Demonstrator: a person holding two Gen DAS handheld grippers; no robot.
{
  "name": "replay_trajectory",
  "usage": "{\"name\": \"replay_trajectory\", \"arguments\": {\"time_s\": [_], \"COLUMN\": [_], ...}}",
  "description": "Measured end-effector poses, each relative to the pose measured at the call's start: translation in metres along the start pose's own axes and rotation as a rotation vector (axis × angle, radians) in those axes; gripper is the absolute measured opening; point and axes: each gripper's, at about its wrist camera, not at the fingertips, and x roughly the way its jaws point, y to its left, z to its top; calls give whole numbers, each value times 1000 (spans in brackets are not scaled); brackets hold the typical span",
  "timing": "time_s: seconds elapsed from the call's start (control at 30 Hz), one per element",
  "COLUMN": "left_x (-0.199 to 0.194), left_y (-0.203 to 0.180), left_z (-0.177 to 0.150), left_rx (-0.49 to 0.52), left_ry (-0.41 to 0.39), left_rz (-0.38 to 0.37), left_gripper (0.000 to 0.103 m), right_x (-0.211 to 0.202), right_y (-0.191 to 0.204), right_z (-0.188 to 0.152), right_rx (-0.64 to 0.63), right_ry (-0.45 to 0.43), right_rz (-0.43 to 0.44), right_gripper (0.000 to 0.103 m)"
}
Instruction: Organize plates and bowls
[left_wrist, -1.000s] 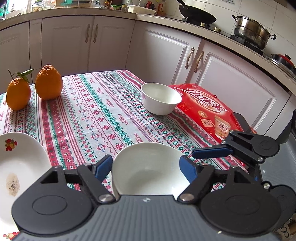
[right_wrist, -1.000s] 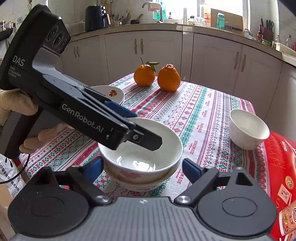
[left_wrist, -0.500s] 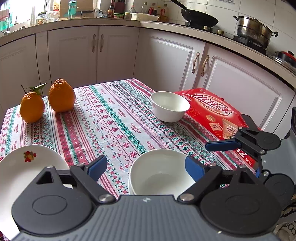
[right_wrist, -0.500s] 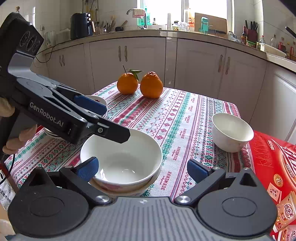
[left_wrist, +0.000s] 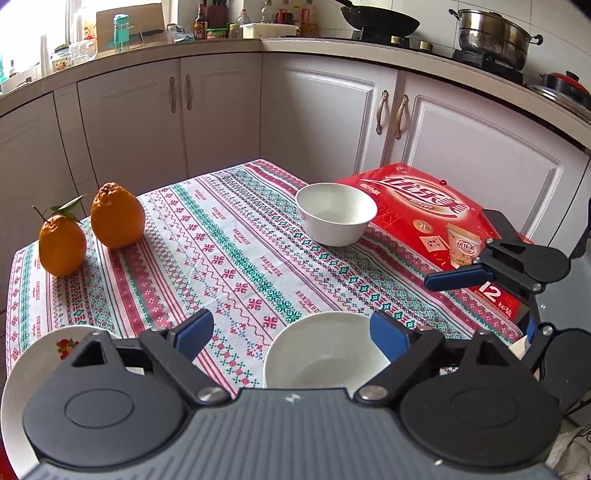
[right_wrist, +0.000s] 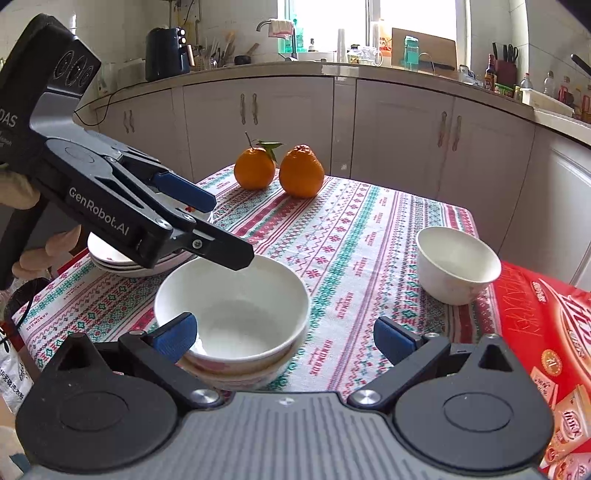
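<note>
Two nested bowls (right_wrist: 236, 317) stand near the table's front edge: a white one sits inside one with a pink pattern. They also show low in the left wrist view as the white bowl (left_wrist: 325, 354). My left gripper (left_wrist: 291, 334) is open and hovers just over the far rim, seen from the side as the left gripper (right_wrist: 229, 229); its pads touch nothing. My right gripper (right_wrist: 284, 338) is open, with its left finger (right_wrist: 173, 336) in front of the stack. A single white bowl (right_wrist: 458, 266) stands to the right. A stack of plates (right_wrist: 110, 258) lies to the left.
Two oranges (right_wrist: 280, 171) sit at the far side of the patterned tablecloth (right_wrist: 351, 236). A red snack box (right_wrist: 546, 332) lies at the right edge, next to the single bowl (left_wrist: 336, 214). A person's hand (right_wrist: 48, 251) holds the left gripper. Kitchen cabinets surround the table.
The left gripper's fingers have spread wider and come off the white bowl, which now rests in the lower bowl. The left gripper has lifted a little and rolled slightly. The right gripper has barely moved.
</note>
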Motion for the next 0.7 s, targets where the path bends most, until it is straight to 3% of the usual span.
{"name": "replay_trajectory", "arguments": {"time_s": [0.27, 0.37, 0.7], "left_x": [26, 40, 108], "left_y": [-14, -19, -30], "left_z": [37, 51, 86], "left_rx": [89, 107, 182], "left_ry": [-5, -7, 54], "left_rz": [-36, -52, -87], "left_gripper": [92, 96, 97], "right_x": [-3, 1, 21], "right_y": [-43, -59, -116], "right_z": [2, 1, 1], "right_rx": [32, 42, 35], "right_ry": [-4, 6, 9], "right_rz": [-61, -80, -181], "right_gripper": [103, 103, 103]}}
